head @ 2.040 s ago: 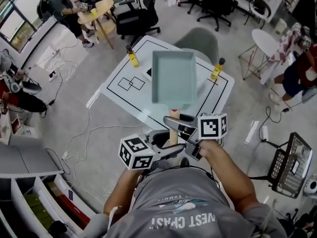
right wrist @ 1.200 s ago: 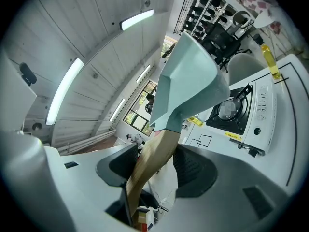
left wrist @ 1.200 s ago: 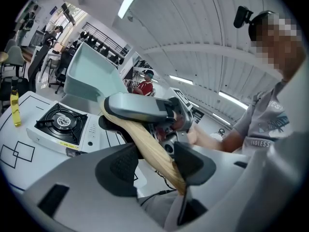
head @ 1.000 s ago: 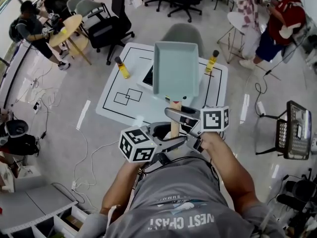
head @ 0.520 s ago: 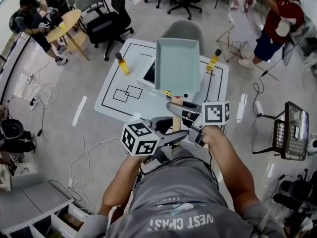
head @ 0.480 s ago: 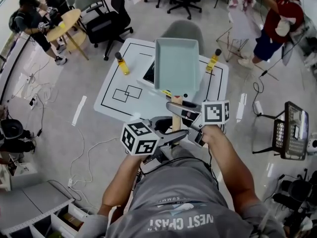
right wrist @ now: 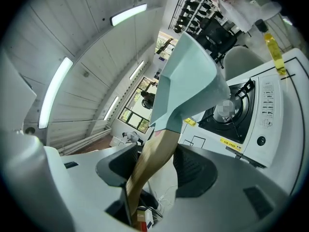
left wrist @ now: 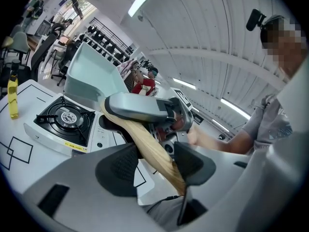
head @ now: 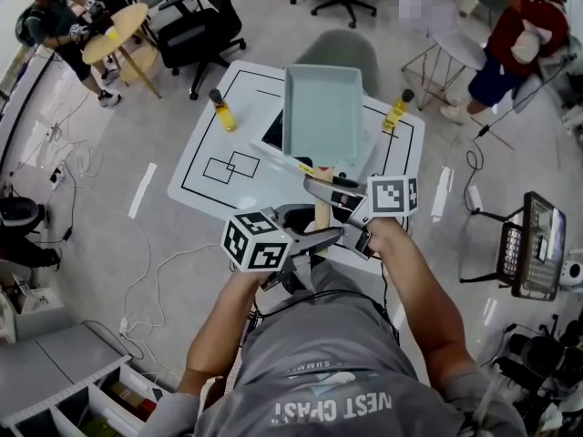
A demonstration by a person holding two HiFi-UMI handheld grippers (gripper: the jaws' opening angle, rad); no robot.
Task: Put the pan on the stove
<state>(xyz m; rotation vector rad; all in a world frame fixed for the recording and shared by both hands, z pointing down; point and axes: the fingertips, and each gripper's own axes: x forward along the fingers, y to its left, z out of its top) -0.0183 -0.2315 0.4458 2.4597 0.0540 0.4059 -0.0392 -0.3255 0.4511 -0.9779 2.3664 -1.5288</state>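
A pale teal rectangular pan (head: 323, 112) with a wooden handle (head: 321, 209) hangs in the air over a white table (head: 205, 185). It covers most of a portable gas stove (head: 273, 133). My left gripper (head: 314, 241) and my right gripper (head: 326, 189) are both shut on the handle, the right one nearer the pan. In the left gripper view the handle (left wrist: 149, 149) runs between the pads of the left gripper (left wrist: 152, 166), and the stove (left wrist: 63, 117) sits below the pan (left wrist: 91, 76). The right gripper view shows the right gripper (right wrist: 154, 170) clamping the handle (right wrist: 152, 161) under the pan (right wrist: 190, 81), with the stove burner (right wrist: 231, 110) beyond.
Two yellow bottles with dark caps stand on the table, one at the left (head: 219, 109) and one at the right (head: 397, 109). Black outlined rectangles (head: 230, 167) are marked on the tabletop. A grey chair (head: 342, 53) stands behind the table. People and office chairs are around, and cables lie on the floor.
Both grippers have carried the pan a little forward and lower over the stove. Their hold on the handle is the same.
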